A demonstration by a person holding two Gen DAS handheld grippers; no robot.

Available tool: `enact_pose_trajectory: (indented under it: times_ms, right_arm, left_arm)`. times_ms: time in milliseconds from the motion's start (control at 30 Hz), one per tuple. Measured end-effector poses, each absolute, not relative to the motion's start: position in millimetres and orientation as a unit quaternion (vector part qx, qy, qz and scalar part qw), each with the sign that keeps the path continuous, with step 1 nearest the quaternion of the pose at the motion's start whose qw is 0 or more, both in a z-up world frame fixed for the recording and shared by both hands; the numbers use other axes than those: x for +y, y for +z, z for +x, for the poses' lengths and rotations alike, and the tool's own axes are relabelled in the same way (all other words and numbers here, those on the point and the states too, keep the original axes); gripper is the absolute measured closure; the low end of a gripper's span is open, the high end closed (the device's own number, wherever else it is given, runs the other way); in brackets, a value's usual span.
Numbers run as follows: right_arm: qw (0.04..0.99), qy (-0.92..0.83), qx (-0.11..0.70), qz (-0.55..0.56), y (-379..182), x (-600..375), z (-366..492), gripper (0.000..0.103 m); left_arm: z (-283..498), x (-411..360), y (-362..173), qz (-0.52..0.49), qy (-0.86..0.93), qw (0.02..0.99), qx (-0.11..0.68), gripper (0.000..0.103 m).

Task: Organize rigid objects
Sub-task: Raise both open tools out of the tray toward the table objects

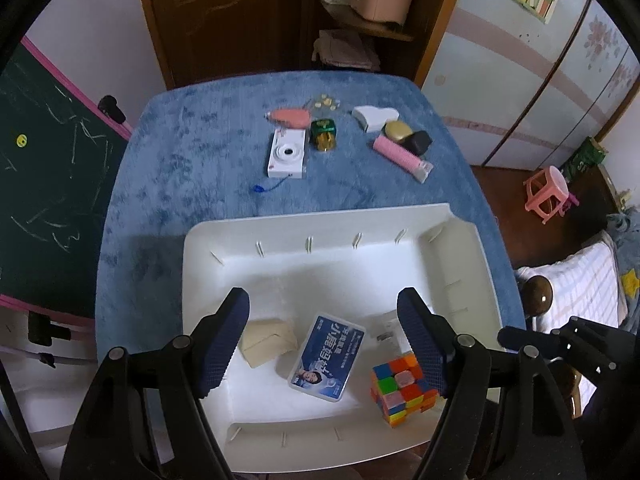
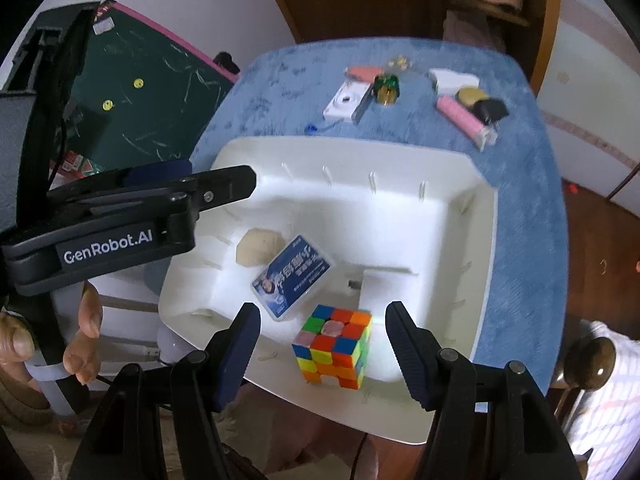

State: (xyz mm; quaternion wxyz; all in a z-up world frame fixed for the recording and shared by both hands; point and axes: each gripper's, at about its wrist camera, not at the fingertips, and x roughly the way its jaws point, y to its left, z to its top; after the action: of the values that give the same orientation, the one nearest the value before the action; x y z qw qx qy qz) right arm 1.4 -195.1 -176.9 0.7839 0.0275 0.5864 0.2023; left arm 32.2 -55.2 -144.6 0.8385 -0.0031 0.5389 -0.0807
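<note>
Both grippers hang over the white tray (image 1: pixel 200 248) with nothing between their fingers; the left gripper (image 1: pixel 324 344) fills the bottom of the left wrist view, jaws apart, and the right gripper (image 2: pixel 324 348) stands likewise parted in the right wrist view; inside the tray, low in both frames, lie a Rubik's cube (image 2: pixel 334 346), a blue-labelled plastic case (image 1: pixel 326 358) and a beige block (image 1: pixel 268 340); on the blue tablecloth (image 1: pixel 180 160) toward the top sit a white toy camera (image 1: pixel 286 154), a green and gold item (image 1: pixel 324 134), a pink comb (image 1: pixel 400 156) and a black box (image 1: pixel 418 142), well apart from the tray.
</note>
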Motion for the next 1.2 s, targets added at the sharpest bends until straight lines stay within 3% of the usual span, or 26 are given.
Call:
enact_pose_trajectory:
  times_ms: [667, 1200]
  right_arm:
    - [0.84, 0.187, 0.509, -0.02, -112, -235, 28, 0.037]
    - [0.879, 0.124, 0.46, -0.039, -48, -247, 133, 0.037]
  left_arm:
    - [38, -57, -94, 0.02, -0.054, 0.864, 0.5, 0.019]
    - [150, -29, -72, -0.002, -0.06, 0.863, 0.501, 0.019]
